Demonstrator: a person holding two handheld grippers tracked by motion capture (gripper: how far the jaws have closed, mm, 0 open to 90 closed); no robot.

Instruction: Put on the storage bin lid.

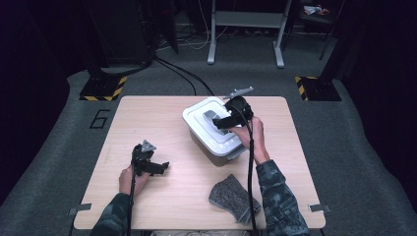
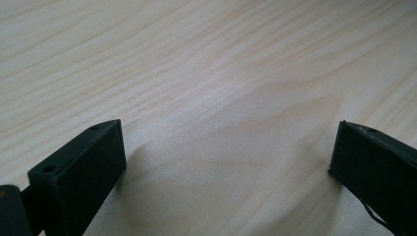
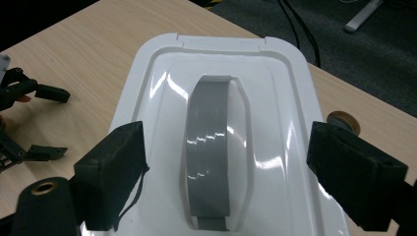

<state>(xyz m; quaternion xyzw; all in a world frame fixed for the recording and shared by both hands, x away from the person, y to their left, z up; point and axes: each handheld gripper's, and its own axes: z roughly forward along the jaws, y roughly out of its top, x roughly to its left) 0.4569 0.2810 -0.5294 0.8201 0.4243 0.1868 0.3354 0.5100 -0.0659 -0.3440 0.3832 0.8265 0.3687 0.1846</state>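
Jaws wide, straddling grey handle (image 3: 209, 147), untouched

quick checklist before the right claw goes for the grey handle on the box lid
1. Right claw open wide enough for the grey handle: ok, a jaw stands on each side of it.
2. Handle centred between the jaws: ok.
3. Jaws clear of the white lid: cannot tell, they sit very close above it.
4. Lid seated on the box: ok, it looks level.
5. Left claw out of the way: ok, open over bare table.
6. Grey cloth clear of the box: ok, near the table's front edge.
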